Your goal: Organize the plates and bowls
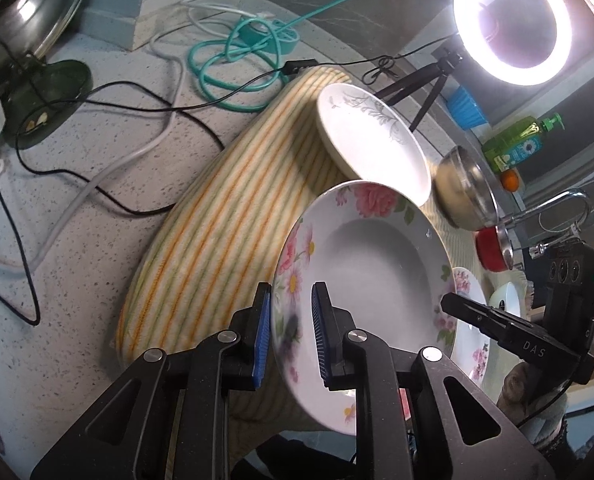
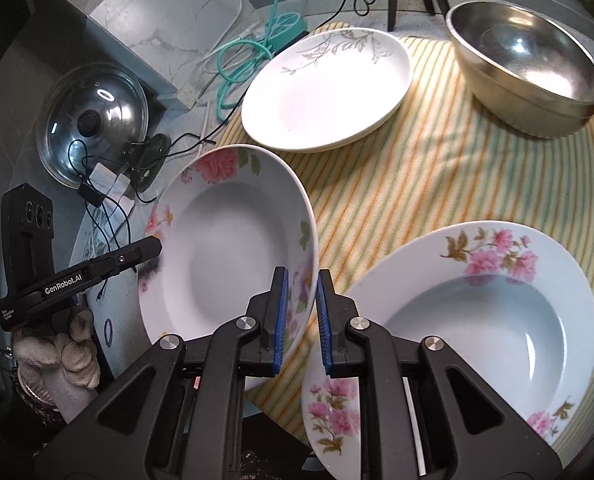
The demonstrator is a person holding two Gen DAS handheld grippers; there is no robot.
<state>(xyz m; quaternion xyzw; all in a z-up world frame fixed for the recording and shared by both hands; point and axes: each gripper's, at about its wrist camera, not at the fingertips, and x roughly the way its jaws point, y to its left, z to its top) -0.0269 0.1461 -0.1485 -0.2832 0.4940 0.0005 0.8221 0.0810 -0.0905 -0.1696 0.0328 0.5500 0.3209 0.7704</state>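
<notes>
Grippers both had the same floral plate (image 2: 233, 240) pinched by opposite rims, left gripper (image 1: 291, 332) and right gripper (image 2: 300, 316) clamped tight. It hung tilted above the striped towel (image 2: 437, 184), just beside a second floral plate (image 2: 477, 320) lying there.

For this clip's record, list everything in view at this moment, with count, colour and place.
held floral plate: 1, white with pink flowers, lifted and tilted, gripped at opposite rims
second floral plate: 1, white with pink flowers, on the striped cloth
leaf-pattern plates: a stack, count unclear, white, far side of cloth
metal bowl: 1, silver, cloth's far corner
pot lid: 1, glass and steel, on the counter
ring light: 1, lit, on tripod
soap bottle: 1, green, near the tap
cables: several, teal, white, black
left hand-held gripper: shut on the held plate's rim
right hand-held gripper: shut on the same plate
</notes>
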